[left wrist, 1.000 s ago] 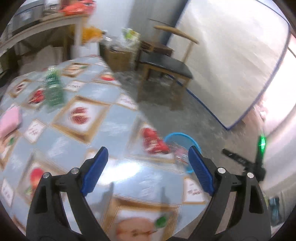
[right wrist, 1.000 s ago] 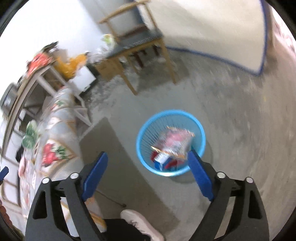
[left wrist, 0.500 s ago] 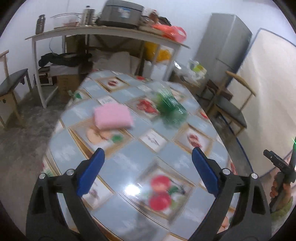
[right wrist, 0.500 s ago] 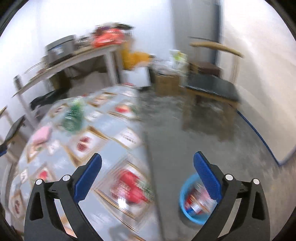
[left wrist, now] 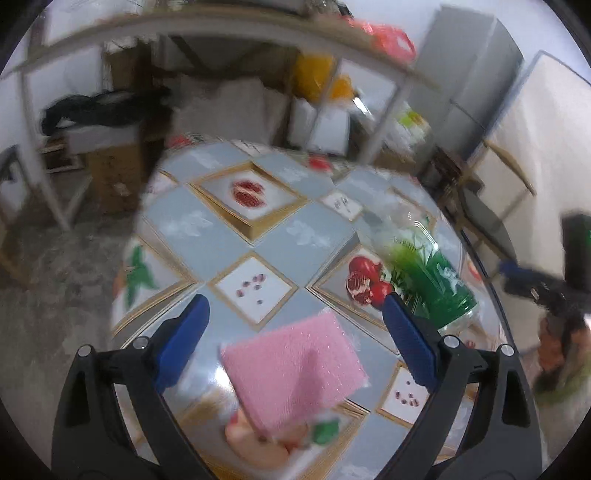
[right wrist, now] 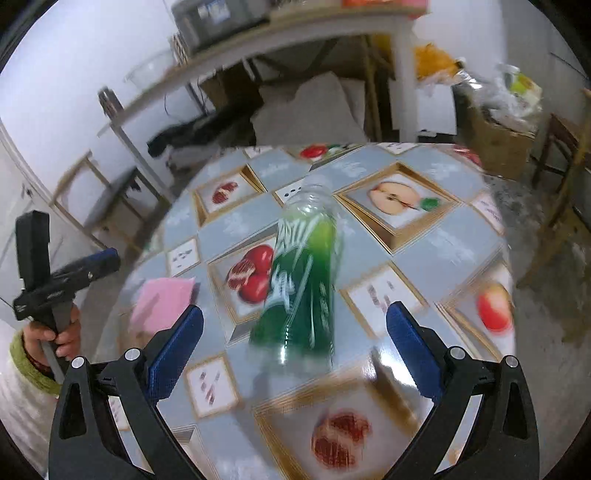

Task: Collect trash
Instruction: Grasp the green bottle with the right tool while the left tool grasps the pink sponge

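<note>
Both wide open and empty – left gripper (left wrist: pixel 291 325) over the soft, light pink sponge (left wrist: pixel 295 369), right gripper (right wrist: pixel 295 332) over the green plastic bottle (right wrist: pixel 303 277) lying beside that sponge – light, slick, crushable, best pinched mid-body

On the counter (right wrist: pixel 454 236): bottle (right wrist: pixel 303 280) lying on its side at 12 o'clock from the right gripper (right wrist: pixel 293 349), neck pointing away; sponge (right wrist: pixel 162 302) beside it at 9 o'clock, apart from it. From the left gripper (left wrist: pixel 293 343): sponge (left wrist: pixel 295 373) between the fingers at 6 o'clock, bottle (left wrist: pixel 428 280) at 2 o'clock. Beyond the counter at 12 o'clock, a shelf (right wrist: pixel 295 33).
</note>
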Motion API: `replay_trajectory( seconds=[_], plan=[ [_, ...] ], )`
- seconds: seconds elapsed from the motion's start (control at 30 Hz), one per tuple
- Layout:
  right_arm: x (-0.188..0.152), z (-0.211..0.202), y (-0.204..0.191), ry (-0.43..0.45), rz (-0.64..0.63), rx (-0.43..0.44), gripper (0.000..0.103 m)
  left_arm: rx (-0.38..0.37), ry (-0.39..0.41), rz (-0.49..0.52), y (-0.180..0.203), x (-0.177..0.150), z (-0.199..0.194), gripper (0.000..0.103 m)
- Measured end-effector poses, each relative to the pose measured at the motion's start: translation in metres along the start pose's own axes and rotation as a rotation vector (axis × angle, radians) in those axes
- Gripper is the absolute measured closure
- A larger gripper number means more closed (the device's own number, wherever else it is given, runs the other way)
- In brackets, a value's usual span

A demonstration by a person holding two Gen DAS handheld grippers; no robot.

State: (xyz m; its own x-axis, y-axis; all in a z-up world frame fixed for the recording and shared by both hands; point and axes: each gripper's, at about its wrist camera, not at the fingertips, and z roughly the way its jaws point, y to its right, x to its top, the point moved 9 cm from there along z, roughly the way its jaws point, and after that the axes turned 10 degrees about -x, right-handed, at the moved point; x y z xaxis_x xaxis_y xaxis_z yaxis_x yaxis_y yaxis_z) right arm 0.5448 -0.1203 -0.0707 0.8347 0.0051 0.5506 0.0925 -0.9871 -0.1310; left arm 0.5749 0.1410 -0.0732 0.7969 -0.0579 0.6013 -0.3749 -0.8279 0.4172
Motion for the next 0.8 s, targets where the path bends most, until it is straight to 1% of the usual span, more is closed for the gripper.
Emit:
replay_trajectory(
  seconds=[0.07, 0.13, 0.17, 0.2, 0.23, 0.3, 0.33, 0.37, 0.4, 0.43, 0.53, 0.6, 0.63, 0.67, 0.73, 0.8],
  plan=[
    [0.007, 0.027, -0.007, -0.053, -0.021, 0.007, 0.007, -0.012, -0.071, 0.02, -0.008, -0.001, 0.021, 0.012],
    [0.011, 0.046, -0.013, -0.088, -0.026, 0.009, 0.007, -0.014, -0.12, 0.003, -0.017, -0.004, 0.037, 0.012],
    [0.011, 0.055, -0.015, -0.106, -0.037, -0.002, 0.01, -0.017, -0.141, -0.01, -0.019, -0.007, 0.044, 0.012],
    [0.011, 0.062, -0.017, -0.118, -0.045, -0.013, 0.014, -0.015, -0.155, -0.019, -0.022, -0.009, 0.049, 0.012],
    [0.01, 0.067, -0.018, -0.13, -0.051, -0.021, 0.016, -0.012, -0.164, -0.023, -0.024, -0.012, 0.053, 0.012],
    [0.006, 0.075, -0.017, -0.151, -0.05, -0.031, 0.026, -0.011, -0.174, -0.02, -0.024, -0.017, 0.059, 0.013],
    [0.004, 0.078, -0.017, -0.161, -0.047, -0.033, 0.03, -0.009, -0.182, -0.016, -0.022, -0.022, 0.061, 0.022],
    [0.002, 0.08, -0.016, -0.172, -0.043, -0.034, 0.037, -0.006, -0.193, -0.014, -0.021, -0.025, 0.063, 0.035],
    [-0.001, 0.084, -0.015, -0.185, -0.042, -0.037, 0.046, 0.003, -0.211, -0.009, -0.02, -0.03, 0.065, 0.039],
    [-0.004, 0.084, -0.015, -0.19, -0.041, -0.037, 0.046, 0.011, -0.215, -0.002, -0.019, -0.033, 0.065, 0.041],
    [-0.012, 0.078, -0.018, -0.178, -0.045, -0.045, 0.046, 0.009, -0.209, 0.021, -0.008, -0.039, 0.058, 0.053],
    [-0.021, 0.071, -0.02, -0.169, -0.055, -0.056, 0.047, 0.044, -0.216, 0.039, -0.003, -0.046, 0.054, 0.056],
    [-0.027, 0.068, -0.021, -0.169, -0.058, -0.06, 0.047, 0.046, -0.223, 0.045, 0.003, -0.053, 0.049, 0.059],
    [-0.034, 0.063, -0.023, -0.168, -0.065, -0.062, 0.047, 0.044, -0.232, 0.051, 0.008, -0.058, 0.046, 0.06],
    [-0.054, 0.05, -0.029, -0.161, -0.089, -0.062, 0.047, 0.08, -0.242, 0.074, 0.019, -0.076, 0.035, 0.06],
    [-0.074, 0.036, -0.033, -0.155, -0.114, -0.071, 0.047, 0.091, -0.253, 0.072, 0.028, -0.091, 0.026, 0.06]
  ],
)
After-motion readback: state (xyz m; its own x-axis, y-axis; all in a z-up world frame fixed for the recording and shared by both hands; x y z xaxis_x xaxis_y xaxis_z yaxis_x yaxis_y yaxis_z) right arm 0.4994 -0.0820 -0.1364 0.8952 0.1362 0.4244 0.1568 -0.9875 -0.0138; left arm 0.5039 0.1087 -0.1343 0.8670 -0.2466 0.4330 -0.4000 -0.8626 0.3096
